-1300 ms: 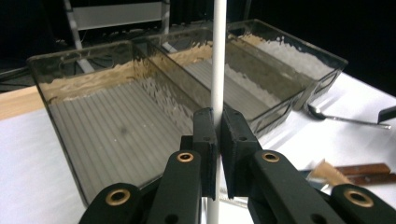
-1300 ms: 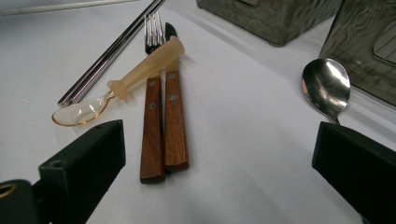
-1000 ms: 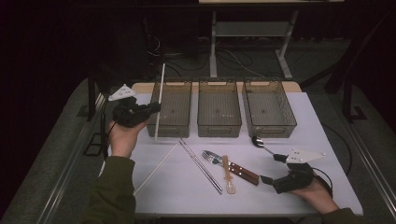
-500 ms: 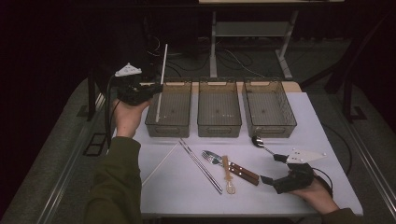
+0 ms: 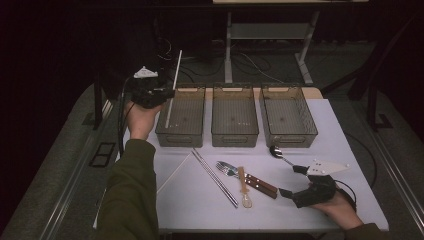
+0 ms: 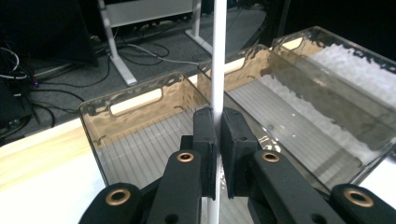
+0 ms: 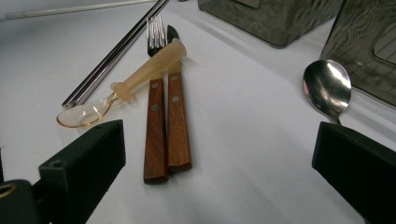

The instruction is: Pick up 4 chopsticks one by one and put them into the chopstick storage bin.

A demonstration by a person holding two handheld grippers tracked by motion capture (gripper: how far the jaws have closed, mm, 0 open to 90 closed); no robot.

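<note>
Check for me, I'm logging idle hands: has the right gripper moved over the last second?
No. The right gripper sits open at the same spot beside the metal spoon and wooden-handled cutlery.

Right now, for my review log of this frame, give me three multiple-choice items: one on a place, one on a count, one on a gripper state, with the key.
1. Where is the white chopstick held by the left gripper?
A. over the leftmost bin
B. flat beside the spoon
C. inside the rightmost bin

2. How many clear bins stand in the row?
A. two
B. three
C. four

3. How is the right gripper?
A. shut on the metal spoon
B. shut on a fork
C. open, holding nothing

Key: 1 A, the stick rises over that bin in the left gripper view. 2 B, the high view shows three side by side. 3 C, its jaws stand wide apart above the table.
</note>
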